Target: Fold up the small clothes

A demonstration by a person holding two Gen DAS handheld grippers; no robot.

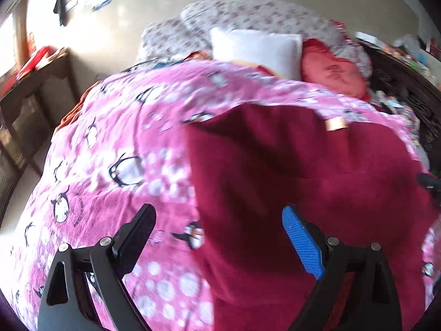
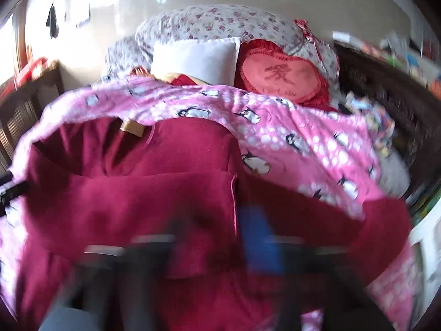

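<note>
A dark red garment [image 1: 289, 171] with a gold neck label [image 1: 336, 123] lies on a pink penguin-print blanket [image 1: 110, 149]. My left gripper [image 1: 219, 218] is open and empty, hovering over the garment's left edge, one finger over the blanket, the blue-padded finger [image 1: 301, 244] over the cloth. In the right wrist view the same garment [image 2: 143, 193] fills the foreground, with one part folded over. My right gripper [image 2: 220, 237] is heavily motion-blurred over the cloth; its blue pad [image 2: 261, 237] shows, but whether it grips cloth cannot be told.
At the bed's head lie a white pillow [image 1: 256, 47], a red heart-shaped cushion [image 2: 284, 74] and a floral quilt [image 1: 259, 13]. A dark wooden table [image 1: 30, 88] stands left of the bed. Dark furniture with clutter [image 2: 386, 88] stands on the right.
</note>
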